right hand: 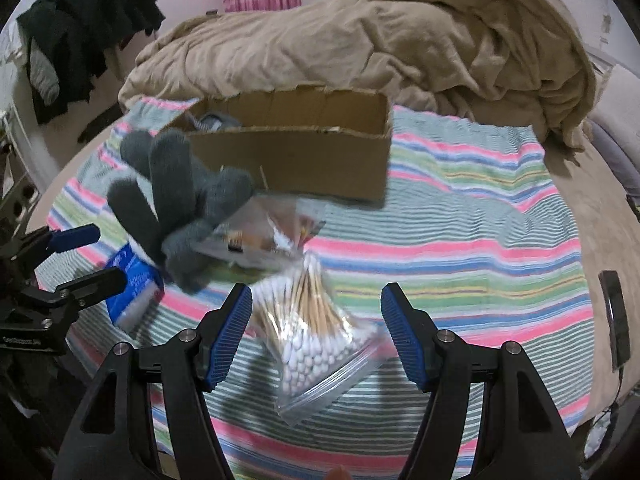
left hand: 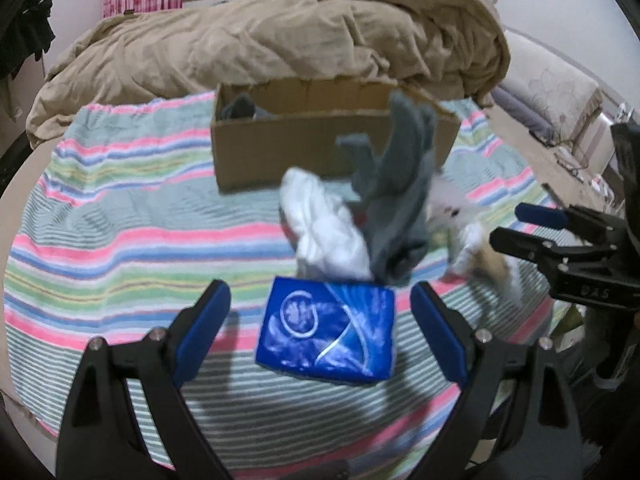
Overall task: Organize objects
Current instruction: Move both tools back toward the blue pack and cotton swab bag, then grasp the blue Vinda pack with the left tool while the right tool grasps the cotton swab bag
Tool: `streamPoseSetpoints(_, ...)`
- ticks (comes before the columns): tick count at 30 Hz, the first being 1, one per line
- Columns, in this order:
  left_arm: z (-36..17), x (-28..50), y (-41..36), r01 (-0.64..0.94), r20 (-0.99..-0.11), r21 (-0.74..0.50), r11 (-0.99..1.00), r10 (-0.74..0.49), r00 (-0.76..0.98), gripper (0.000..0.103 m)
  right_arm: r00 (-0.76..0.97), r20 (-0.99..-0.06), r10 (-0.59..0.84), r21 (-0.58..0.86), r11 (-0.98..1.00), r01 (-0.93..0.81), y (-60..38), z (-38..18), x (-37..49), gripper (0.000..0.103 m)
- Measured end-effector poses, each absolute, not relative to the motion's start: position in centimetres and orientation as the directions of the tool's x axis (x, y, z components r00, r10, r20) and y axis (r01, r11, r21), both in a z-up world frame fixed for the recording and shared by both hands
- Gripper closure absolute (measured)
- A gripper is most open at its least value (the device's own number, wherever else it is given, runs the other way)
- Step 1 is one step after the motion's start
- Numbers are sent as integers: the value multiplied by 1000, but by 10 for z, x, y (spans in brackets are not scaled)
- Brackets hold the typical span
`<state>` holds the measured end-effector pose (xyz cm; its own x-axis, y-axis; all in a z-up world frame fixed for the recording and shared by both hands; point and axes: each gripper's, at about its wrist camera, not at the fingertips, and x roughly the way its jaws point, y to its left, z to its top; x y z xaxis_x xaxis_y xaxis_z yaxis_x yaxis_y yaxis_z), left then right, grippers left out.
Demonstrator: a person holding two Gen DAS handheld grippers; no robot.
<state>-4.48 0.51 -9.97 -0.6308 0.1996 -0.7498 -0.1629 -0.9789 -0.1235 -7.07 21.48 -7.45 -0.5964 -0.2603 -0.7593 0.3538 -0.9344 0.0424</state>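
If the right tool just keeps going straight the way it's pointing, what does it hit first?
Most likely the clear bag of cotton swabs, which lies between the open right tool's fingers. Beyond it sit a flat packet and the cardboard box. Motion blur makes depth uncertain.

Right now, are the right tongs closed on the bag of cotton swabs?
No, the right tongs stand wide open, and the bag of cotton swabs lies between their pads without touching either.
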Motion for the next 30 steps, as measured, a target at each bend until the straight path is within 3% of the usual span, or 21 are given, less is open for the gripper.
streamPoseSetpoints(8, -127, -50, 11, -180, -788, -108, -978, 194, -585, 9, -552, -797, -246, 17, -922, 386, 206, -100, -75, 32)
streamPoseSetpoints(18, -132, -45, 26, -230, -772, -43, -972, 179, -610, 8, -543, -814, -207, -22, -923, 385, 202, -118, -79, 32)
streamPoseSetpoints(22, -128, -41, 27, -245, -761, -53, -968, 198, -617, 23, -547, -808, -218, -3, -927, 374, 207, -113, -79, 42)
streamPoseSetpoints(25, -126, -38, 27, -264, -752, -71, -962, 226, -620, 42, -557, -802, -217, 3, -933, 360, 213, -109, -79, 52)
streamPoseSetpoints(30, -117, -32, 31, -295, -732, -88, -952, 262, -629, 67, -566, -793, -226, 22, -939, 344, 222, -103, -80, 56)
